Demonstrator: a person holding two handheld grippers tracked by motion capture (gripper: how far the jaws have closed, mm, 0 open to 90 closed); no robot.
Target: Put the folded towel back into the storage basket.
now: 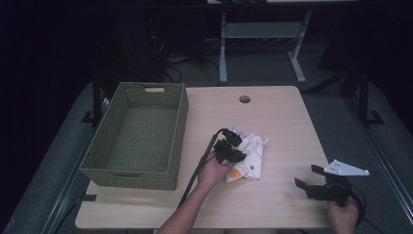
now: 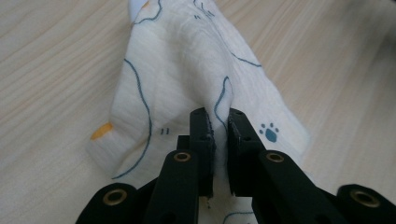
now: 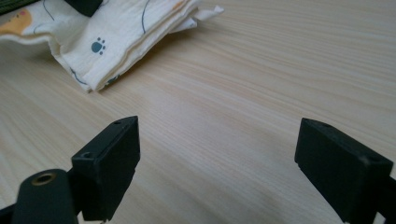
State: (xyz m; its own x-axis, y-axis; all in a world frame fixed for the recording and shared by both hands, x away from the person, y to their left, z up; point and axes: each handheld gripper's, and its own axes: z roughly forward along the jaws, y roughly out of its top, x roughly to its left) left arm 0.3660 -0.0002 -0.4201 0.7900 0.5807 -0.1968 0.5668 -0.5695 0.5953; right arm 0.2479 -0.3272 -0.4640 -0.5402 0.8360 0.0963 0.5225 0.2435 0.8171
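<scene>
We've got the left gripper [image 2: 219, 122] pinching the cloth [image 2: 187, 70]; right gripper [image 3: 217, 154] wide, idle. Basket [image 1: 171, 131] empty — lift & drop left.

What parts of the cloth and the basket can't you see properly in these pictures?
- Cloth, high view: the left gripper and hand cover its near-left part; the printed pictures are too small to read.
- Cloth, left gripper view: the pinched fold is hidden between the jaws; the top edge cuts it off.
- Basket, high view: its near wall hides the floor just behind it.
</scene>
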